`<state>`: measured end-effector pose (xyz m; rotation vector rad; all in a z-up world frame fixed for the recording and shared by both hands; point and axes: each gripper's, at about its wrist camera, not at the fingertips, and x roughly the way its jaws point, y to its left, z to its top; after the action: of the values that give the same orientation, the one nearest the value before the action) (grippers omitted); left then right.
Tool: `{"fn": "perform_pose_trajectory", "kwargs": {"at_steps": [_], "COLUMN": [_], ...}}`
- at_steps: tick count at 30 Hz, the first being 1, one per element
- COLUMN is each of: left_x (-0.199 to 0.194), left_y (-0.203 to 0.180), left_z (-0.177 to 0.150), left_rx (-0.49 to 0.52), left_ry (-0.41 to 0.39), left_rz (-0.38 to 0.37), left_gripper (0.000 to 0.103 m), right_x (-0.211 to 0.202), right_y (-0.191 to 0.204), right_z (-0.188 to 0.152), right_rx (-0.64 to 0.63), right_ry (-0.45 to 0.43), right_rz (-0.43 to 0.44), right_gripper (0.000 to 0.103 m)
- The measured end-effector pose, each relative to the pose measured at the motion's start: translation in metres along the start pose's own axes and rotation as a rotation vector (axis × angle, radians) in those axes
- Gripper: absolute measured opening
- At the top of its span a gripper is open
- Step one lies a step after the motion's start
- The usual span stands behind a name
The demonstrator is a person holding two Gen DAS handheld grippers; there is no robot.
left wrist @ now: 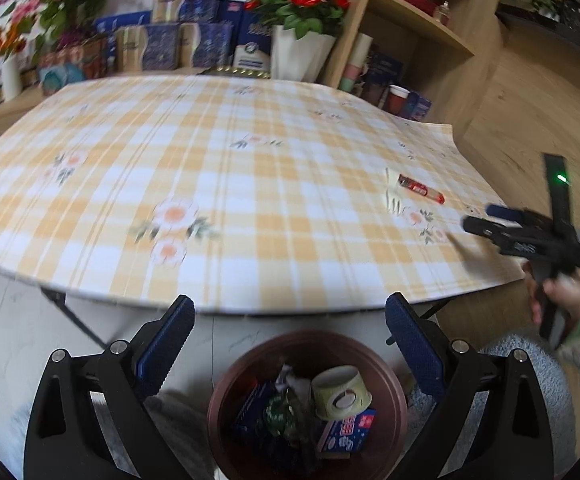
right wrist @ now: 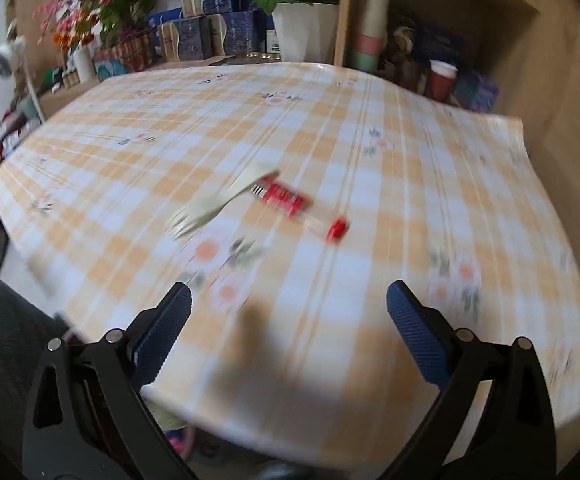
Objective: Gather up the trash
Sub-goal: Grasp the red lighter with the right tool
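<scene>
Left gripper [left wrist: 290,344]: jaws spread wide, nothing between them, parked off the table's near edge right above the brown bin [left wrist: 390,384] on the floor. Looks like the drop position. The bin already holds a tape roll [left wrist: 340,394], a blue-and-red packet [left wrist: 350,430] and other wrappers.

Right gripper [right wrist: 287,328]: also released and empty, over the table's near edge and aimed inward. From the left wrist view it sits at the table's right edge.

Remaining trash on the checked tablecloth [right wrist: 370,340]: a pale plastic fork [right wrist: 217,202] and a red wrapper [right wrist: 290,200], touching, toward the right edge and ahead of the right jaws. Likely next pick is right-hand, since it's the closer side. Both items are flat, so pinching them off the cloth may be fiddly. Frames are motion-blurred.
</scene>
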<state>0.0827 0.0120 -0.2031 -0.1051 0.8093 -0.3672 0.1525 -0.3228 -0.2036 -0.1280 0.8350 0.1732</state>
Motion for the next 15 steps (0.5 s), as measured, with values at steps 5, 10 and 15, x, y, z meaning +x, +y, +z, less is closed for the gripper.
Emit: {"fn": "perform_pose_trajectory", "kwargs": {"at_steps": [5, 10, 15], "left_x": [0.018, 0.037, 0.059], "left_y": [-0.013, -0.031, -0.052], "left_z": [0.03, 0.052, 0.064], "left_rx": [0.04, 0.09, 0.153], "left_ry": [-0.006, 0.002, 0.03], "left_rz": [-0.027, -0.062, -0.107], "left_gripper": [0.094, 0.094, 0.092], "right_x": [0.044, 0.071, 0.079], "right_y": [-0.008, -0.005, -0.006], "right_z": [0.032, 0.046, 0.053], "right_rx": [-0.092, -0.128, -0.111], "right_ry": [0.041, 0.07, 0.07], "right_rz": [0.01, 0.043, 0.109], "right_gripper": [0.083, 0.075, 0.056]}}
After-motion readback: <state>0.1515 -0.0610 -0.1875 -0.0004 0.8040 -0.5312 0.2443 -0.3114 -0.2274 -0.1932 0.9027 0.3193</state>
